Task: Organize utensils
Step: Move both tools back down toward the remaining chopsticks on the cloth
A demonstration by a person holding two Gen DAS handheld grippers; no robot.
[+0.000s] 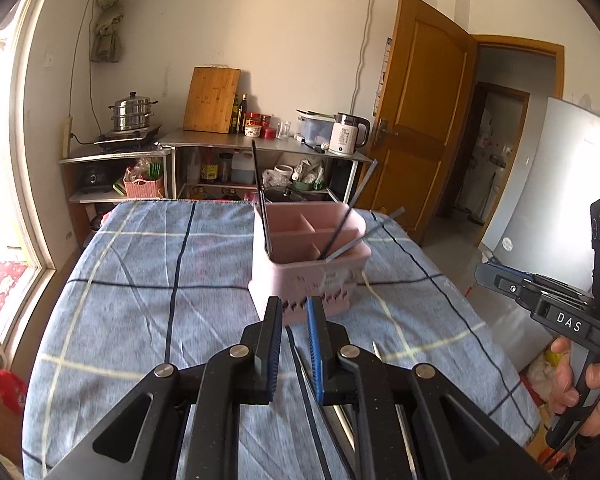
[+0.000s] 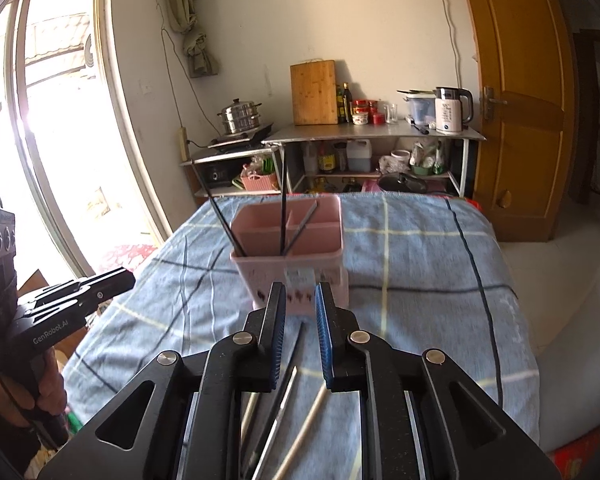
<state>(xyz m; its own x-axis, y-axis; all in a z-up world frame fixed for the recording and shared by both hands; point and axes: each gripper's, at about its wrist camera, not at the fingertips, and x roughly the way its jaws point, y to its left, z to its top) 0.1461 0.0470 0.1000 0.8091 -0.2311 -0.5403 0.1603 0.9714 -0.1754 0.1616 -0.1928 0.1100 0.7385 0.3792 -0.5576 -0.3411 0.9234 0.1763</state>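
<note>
A pink divided caddy [image 1: 272, 276] [image 2: 260, 272] stands on the blue checked tablecloth [image 1: 140, 280] [image 2: 420, 260]. Several dark chopsticks [image 1: 340, 232] [image 2: 283, 216] lean in its compartments. My left gripper [image 1: 294, 306] hovers just short of the caddy, its jaws a narrow gap apart with nothing between them. My right gripper [image 2: 300, 292] is likewise just in front of the caddy, open and empty. Loose chopsticks, dark [image 1: 300, 364] [image 2: 290, 356] and pale wood [image 2: 312, 412], lie on the cloth beneath the grippers. Each gripper also shows from the side in the other's view, the right [image 1: 484, 274] and the left [image 2: 126, 276].
Behind the table stands a metal shelf [image 1: 260, 142] with a cutting board [image 2: 314, 92], bottles, a white kettle [image 2: 450, 112] and a steamer pot [image 1: 134, 114]. There is a wooden door [image 1: 416, 104] at the right, a grey fridge [image 1: 560, 184] beside it and a window [image 2: 52, 120] at the left.
</note>
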